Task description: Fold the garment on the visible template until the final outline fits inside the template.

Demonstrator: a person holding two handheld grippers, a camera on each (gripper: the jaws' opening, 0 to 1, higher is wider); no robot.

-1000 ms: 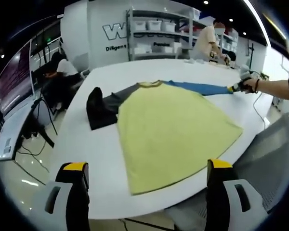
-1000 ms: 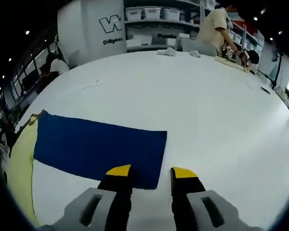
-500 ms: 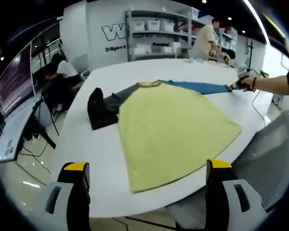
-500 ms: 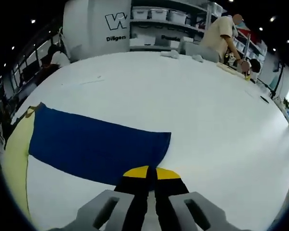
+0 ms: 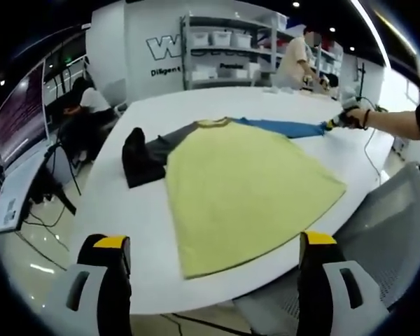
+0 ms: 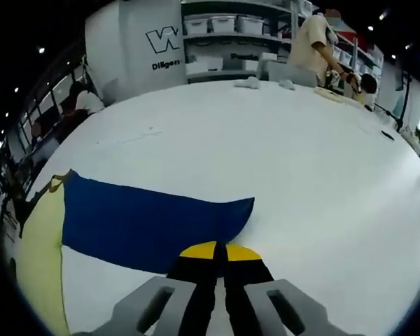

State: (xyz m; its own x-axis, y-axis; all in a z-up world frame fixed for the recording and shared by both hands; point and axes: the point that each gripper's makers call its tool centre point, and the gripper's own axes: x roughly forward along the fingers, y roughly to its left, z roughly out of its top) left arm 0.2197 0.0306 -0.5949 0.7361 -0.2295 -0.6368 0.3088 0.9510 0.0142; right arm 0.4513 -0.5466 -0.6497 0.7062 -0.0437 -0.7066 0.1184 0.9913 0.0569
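Left tongs (image 5: 210, 241): released, jaws wide, held off the near edge of the white counter (image 5: 126, 231), touching nothing. Raglan tee (image 5: 245, 185): yellow body flat on counter, dark-gray sleeve (image 5: 143, 154) bunched at far left, blue sleeve (image 6: 143, 220) stretched out to the right. Right tongs (image 6: 215, 246): clenched on blue sleeve's cuff edge, prob. to lift and fold it inward over body. No template outline discernible.
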